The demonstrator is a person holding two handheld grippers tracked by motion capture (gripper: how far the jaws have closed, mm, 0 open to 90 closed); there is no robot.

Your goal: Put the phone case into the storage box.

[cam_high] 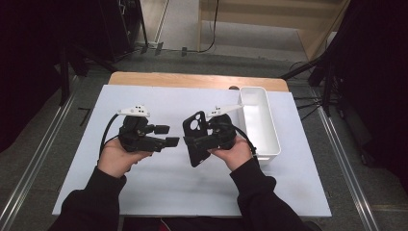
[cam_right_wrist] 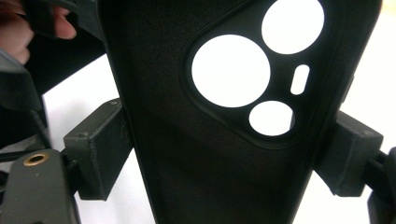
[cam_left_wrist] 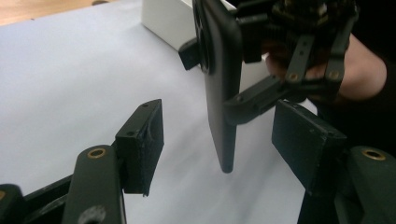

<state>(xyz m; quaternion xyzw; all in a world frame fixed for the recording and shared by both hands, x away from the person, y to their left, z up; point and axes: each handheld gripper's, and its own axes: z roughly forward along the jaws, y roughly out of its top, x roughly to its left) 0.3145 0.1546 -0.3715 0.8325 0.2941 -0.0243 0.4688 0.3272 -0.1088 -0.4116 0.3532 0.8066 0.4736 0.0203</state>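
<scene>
Between the pads of the right gripper (cam_right_wrist: 224, 154) sits a matte black soft phone case (cam_right_wrist: 210, 140) with a raised camera window of three round holes and one small slot, the jaws pressed against its two long edges and carrying it clear of the white table sheet (cam_high: 159, 183). The left gripper (cam_left_wrist: 219, 144) stands wide apart and empty, its pads flanking the case's lower end without touching. Beyond the case lies a white rectangular plastic bin (cam_high: 260, 120).
</scene>
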